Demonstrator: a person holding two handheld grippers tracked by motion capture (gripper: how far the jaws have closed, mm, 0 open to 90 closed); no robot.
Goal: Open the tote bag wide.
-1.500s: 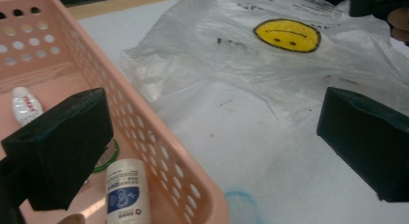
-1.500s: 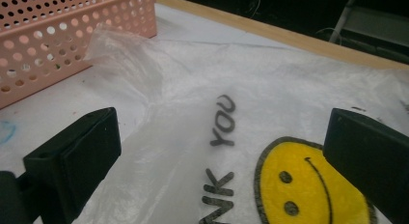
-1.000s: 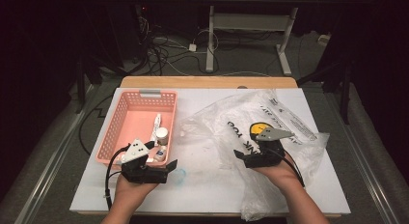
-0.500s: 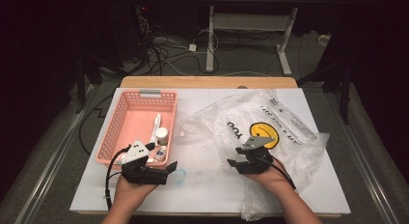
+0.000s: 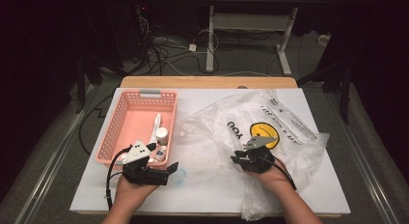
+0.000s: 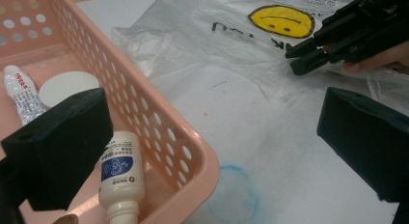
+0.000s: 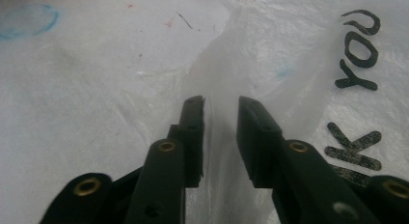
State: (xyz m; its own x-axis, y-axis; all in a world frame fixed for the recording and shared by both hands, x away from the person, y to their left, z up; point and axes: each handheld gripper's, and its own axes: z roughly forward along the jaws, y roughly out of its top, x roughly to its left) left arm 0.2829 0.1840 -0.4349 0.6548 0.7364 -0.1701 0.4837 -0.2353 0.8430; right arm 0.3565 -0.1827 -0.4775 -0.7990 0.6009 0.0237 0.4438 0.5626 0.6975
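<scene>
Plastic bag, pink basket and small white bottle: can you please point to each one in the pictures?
plastic bag (image 5: 284, 115), high view, on the clear film above the yellow smiley face.
pink basket (image 5: 112, 132), high view, on its perforated left wall.
small white bottle (image 6: 120, 168), left gripper view, on its blue label.

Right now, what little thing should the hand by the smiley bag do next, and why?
Probably finish closing. The right gripper has just been closing its jaws around a raised fold of the plastic bag, but a gap remains beside the fold, so it isn't pinched yet. Once it's pinched, a small lift could open the bag. The left gripper waits open by the pink basket.
</scene>
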